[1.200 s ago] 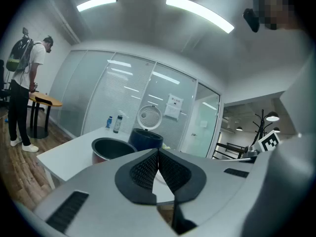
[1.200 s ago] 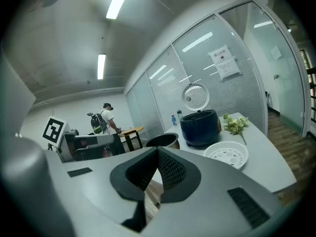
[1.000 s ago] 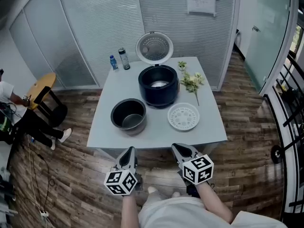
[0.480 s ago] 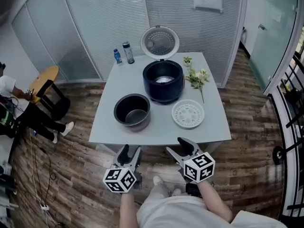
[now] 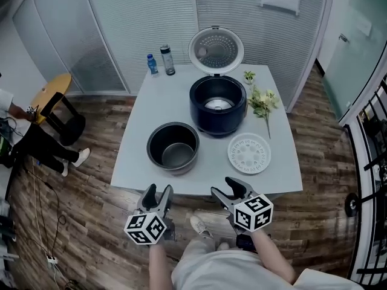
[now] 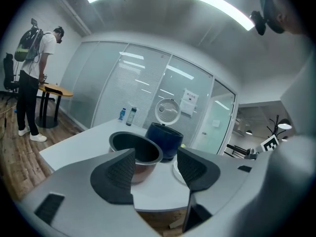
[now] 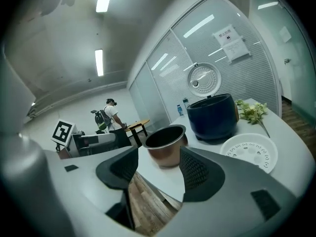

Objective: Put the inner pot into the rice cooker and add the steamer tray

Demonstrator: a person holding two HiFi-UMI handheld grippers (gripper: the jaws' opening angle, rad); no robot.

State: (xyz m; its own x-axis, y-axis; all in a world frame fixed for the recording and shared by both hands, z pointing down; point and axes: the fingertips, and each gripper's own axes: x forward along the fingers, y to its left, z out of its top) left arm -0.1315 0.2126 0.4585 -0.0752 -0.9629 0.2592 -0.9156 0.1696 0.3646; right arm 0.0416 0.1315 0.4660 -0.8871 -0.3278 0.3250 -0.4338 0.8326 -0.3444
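The left tool (image 5: 157,191) is held short of the tabletop's (image 5: 151,101) near edge, its jaws just spread and empty. The inner pot (image 5: 173,147) stands ahead of it, left of the open rice cooker (image 5: 218,104). Its rim is best taken on opposite sides and kept level. The right tool (image 5: 227,187), likewise just spread with nothing between its jaws, is held nearer the steamer tray (image 5: 249,153).

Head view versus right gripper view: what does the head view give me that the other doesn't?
Head view only: a look down into the rice cooker, with no pot seated in it. Right gripper view only: the ceiling lights. Both: the inner pot, the steamer tray, the flowers, and the right claw, open and empty.
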